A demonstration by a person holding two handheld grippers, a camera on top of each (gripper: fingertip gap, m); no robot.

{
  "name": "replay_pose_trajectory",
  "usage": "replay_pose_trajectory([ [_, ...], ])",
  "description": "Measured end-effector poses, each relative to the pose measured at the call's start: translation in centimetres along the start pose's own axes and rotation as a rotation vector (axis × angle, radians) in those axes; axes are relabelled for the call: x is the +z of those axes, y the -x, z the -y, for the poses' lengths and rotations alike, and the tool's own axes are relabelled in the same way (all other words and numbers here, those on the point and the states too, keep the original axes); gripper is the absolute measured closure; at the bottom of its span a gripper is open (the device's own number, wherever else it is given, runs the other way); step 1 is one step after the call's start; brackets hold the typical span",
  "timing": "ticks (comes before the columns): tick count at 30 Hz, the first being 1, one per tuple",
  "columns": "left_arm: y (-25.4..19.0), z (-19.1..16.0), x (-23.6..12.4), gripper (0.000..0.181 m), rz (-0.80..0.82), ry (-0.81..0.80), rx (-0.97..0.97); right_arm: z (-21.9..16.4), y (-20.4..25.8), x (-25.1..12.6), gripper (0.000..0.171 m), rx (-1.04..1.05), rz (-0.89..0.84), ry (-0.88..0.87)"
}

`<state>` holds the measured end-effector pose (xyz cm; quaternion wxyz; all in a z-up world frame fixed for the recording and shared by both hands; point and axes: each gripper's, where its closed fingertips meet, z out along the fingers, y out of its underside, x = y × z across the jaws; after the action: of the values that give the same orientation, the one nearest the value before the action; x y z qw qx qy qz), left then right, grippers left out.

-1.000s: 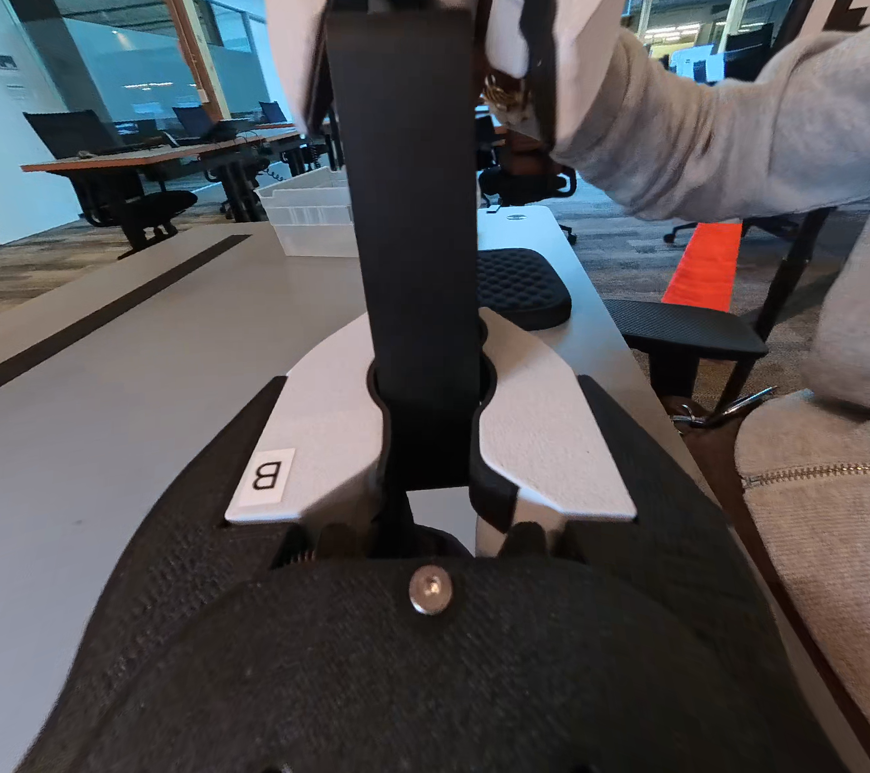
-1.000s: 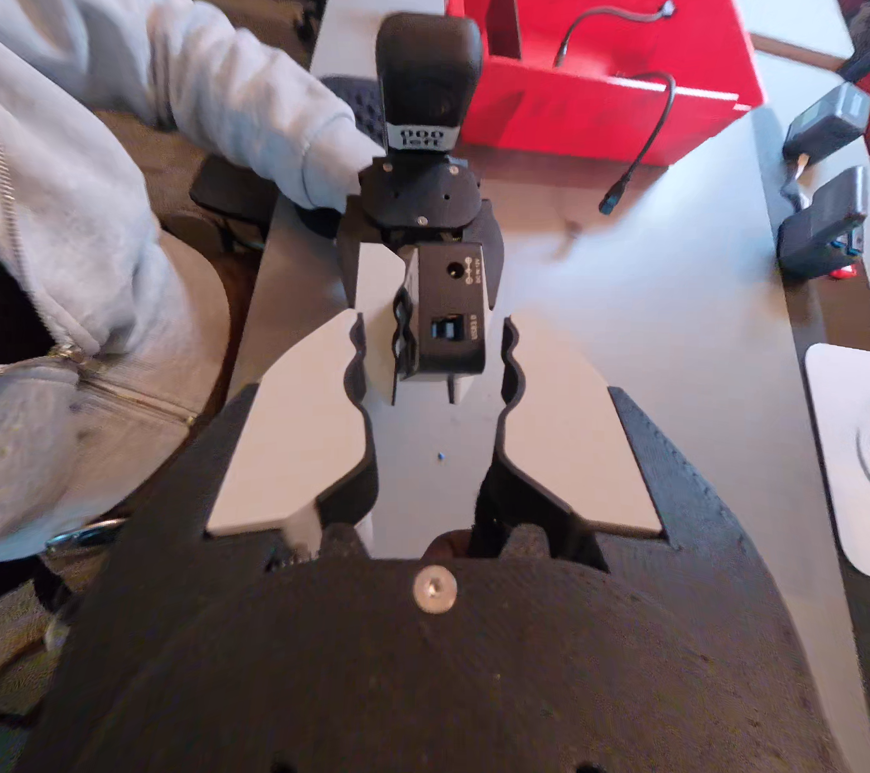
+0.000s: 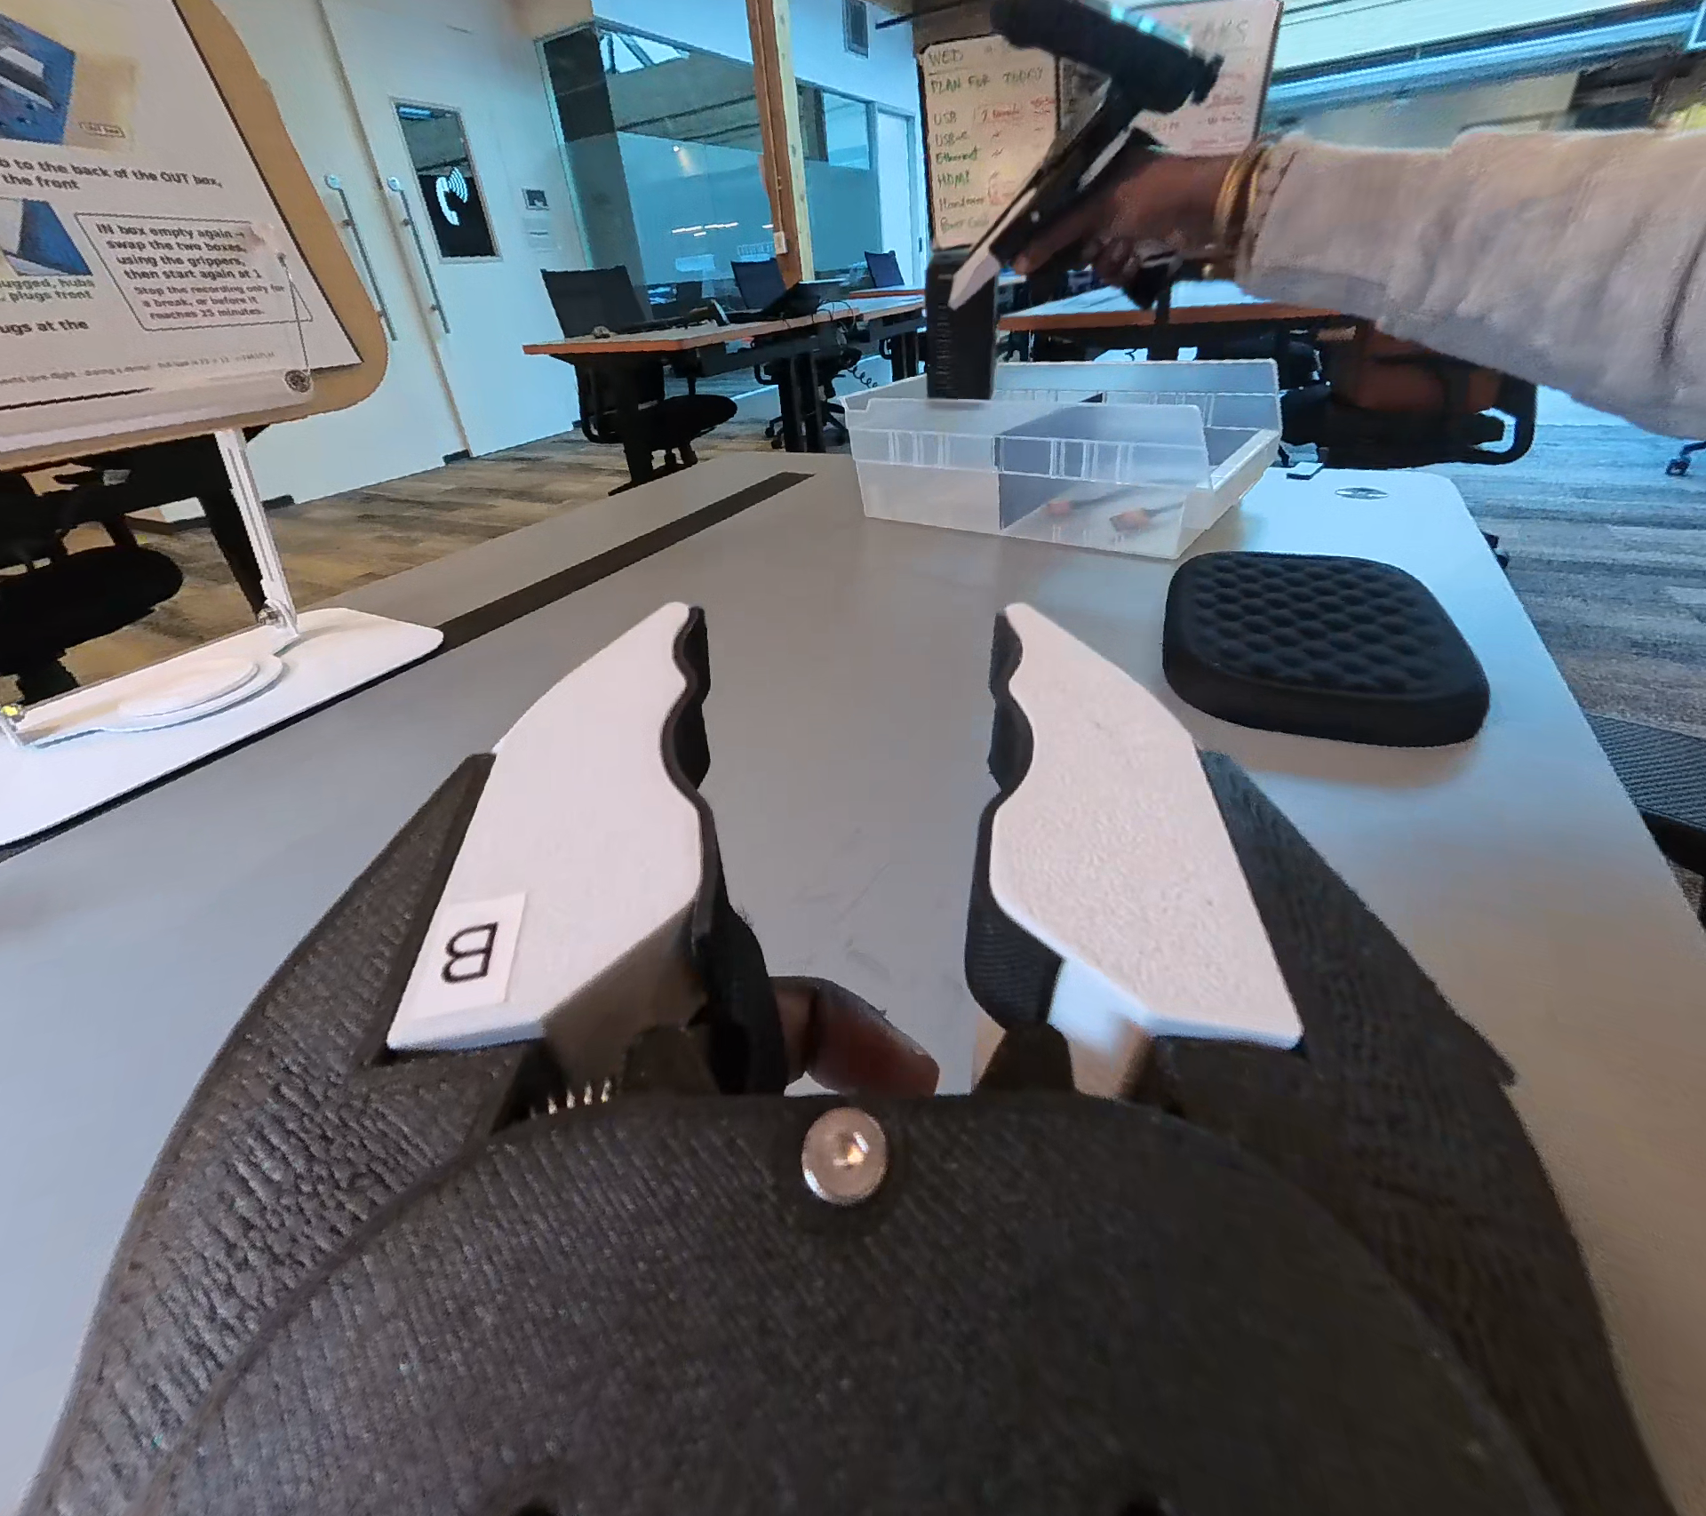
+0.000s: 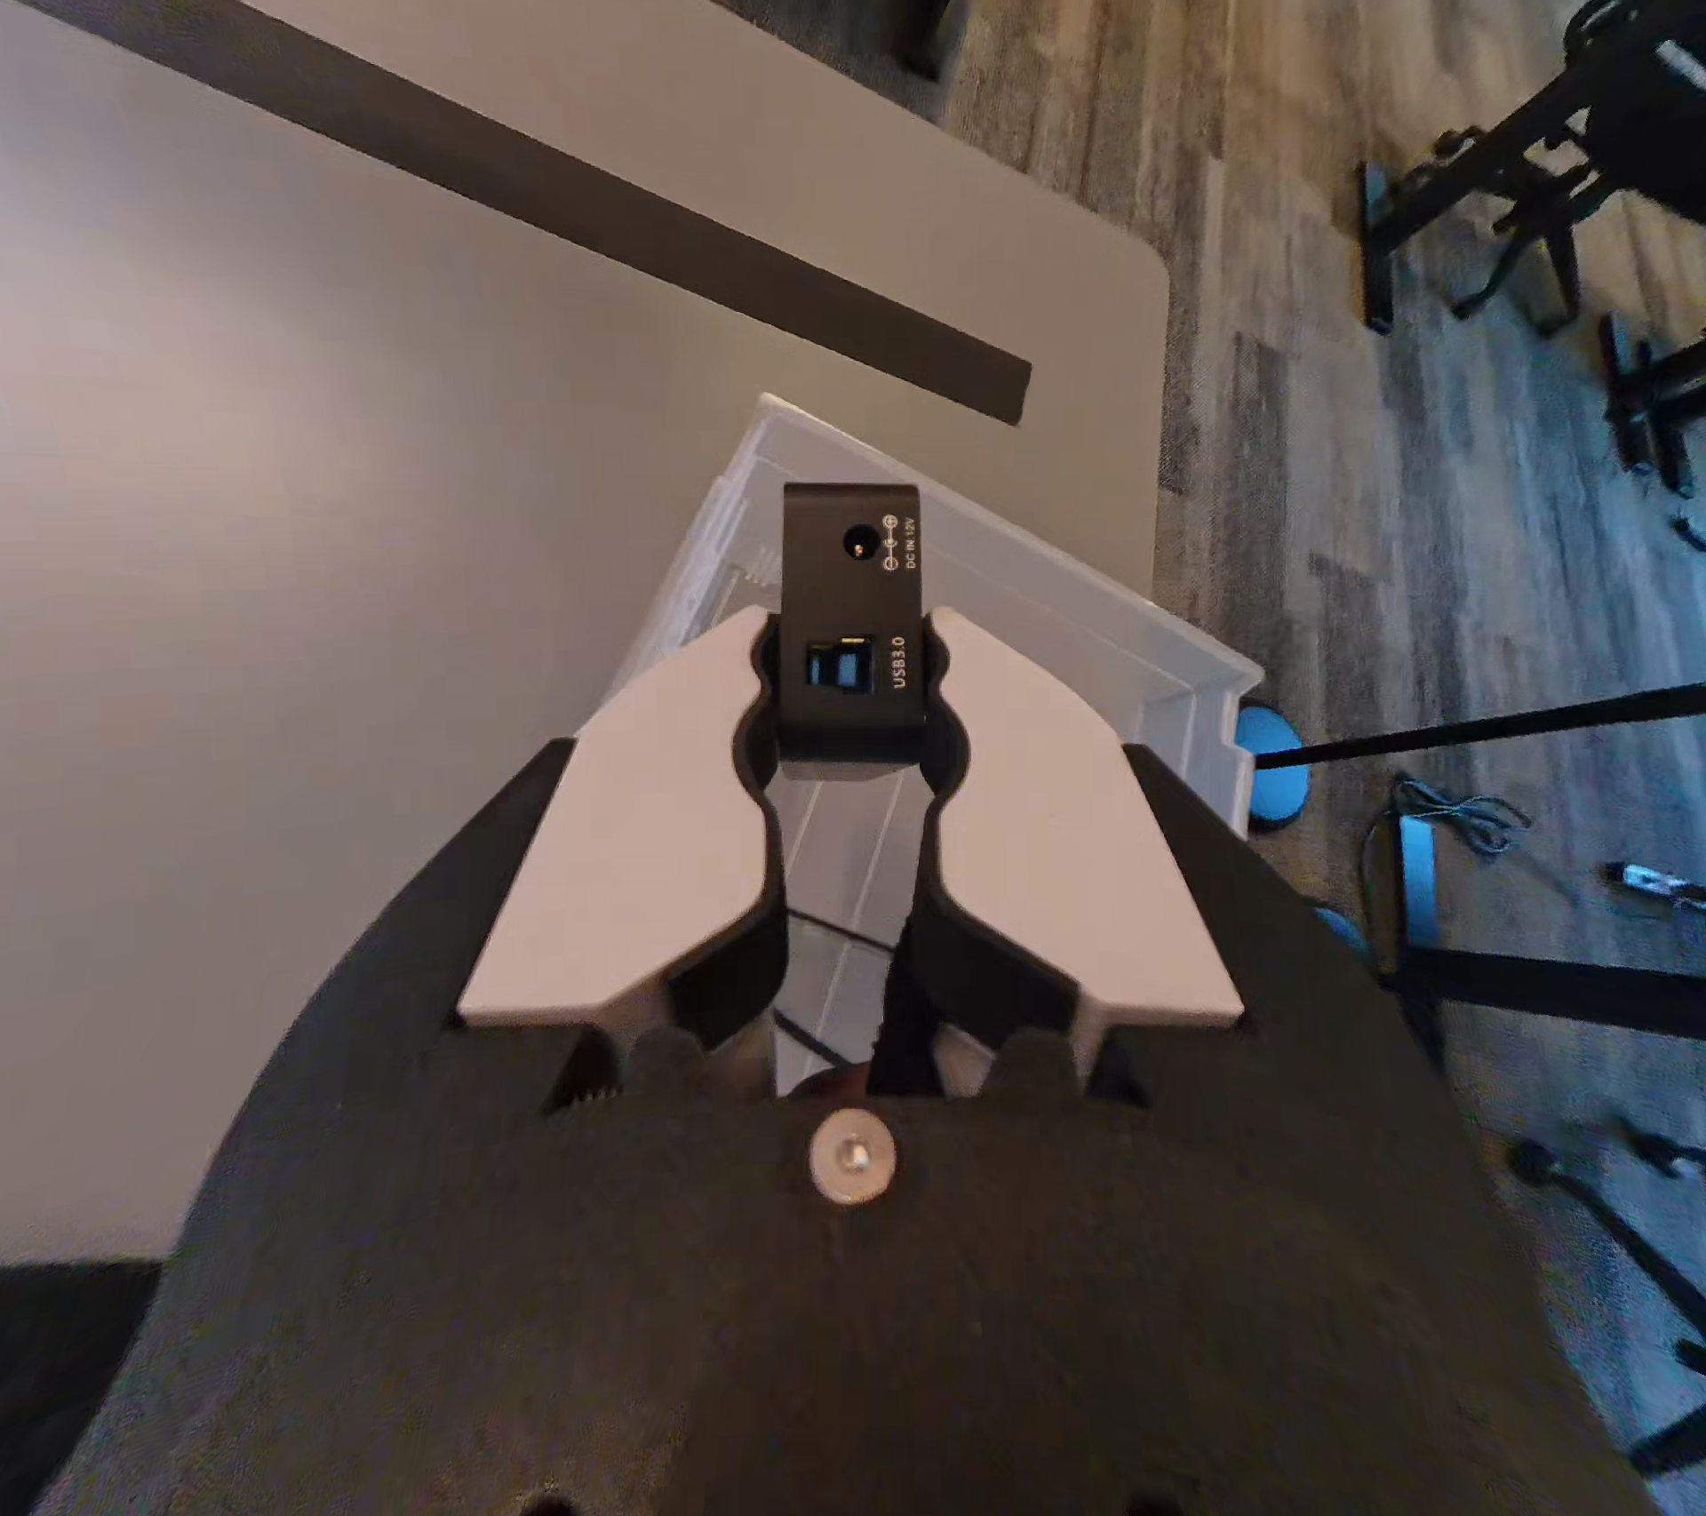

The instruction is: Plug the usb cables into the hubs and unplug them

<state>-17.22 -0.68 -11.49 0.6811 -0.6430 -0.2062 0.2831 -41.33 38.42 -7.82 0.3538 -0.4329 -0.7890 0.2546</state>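
My right gripper (image 4: 849,641) is shut on a black USB hub (image 4: 851,604) and holds it upright, end ports facing the camera, over a clear plastic bin (image 4: 1089,641). In the left wrist view the same hub (image 3: 960,336) hangs from the right gripper (image 3: 979,271) just above the far part of the bin (image 3: 1062,465). Two cables with orange plugs (image 3: 1126,519) lie in the bin's front compartment. My left gripper (image 3: 845,641) is open and empty, low over the grey table (image 3: 831,548).
A black honeycomb pad (image 3: 1320,645) lies on the table's right side. An instruction board on a white stand (image 3: 138,179) stands at the left. The table's edge and floor lie just beyond the bin (image 4: 1292,271). A dark strip (image 4: 554,198) crosses the table. My hands' fingertips stand some 45 cm from each other.
My left gripper has let go of the hub and opened. My right gripper has closed on the hub and carried it away to above the clear bin.
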Motion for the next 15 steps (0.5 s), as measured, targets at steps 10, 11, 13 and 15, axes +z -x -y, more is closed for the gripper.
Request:
replay_pose_trajectory([
  [10, -0.1, 0.2, -0.1, 0.122, -0.004, 0.000, 0.010, -4.1, 3.7, 4.5, 0.144, 0.003, 0.175, 0.191],
  [11, -0.1, 0.1, -0.1, 0.122, -0.004, 0.003, 0.012, -4.1, 4.1, 4.5, 0.144, 0.002, 0.187, 0.201],
  [13, -0.2, 0.0, 0.0, 0.122, -0.004, 0.008, 0.015, -4.2, 5.2, 4.0, 0.144, 0.007, 0.260, 0.226],
  [15, -0.2, -0.1, 0.0, 0.122, -0.005, 0.017, 0.020, -4.1, 6.3, 3.6, 0.144, 0.005, 0.335, 0.244],
])
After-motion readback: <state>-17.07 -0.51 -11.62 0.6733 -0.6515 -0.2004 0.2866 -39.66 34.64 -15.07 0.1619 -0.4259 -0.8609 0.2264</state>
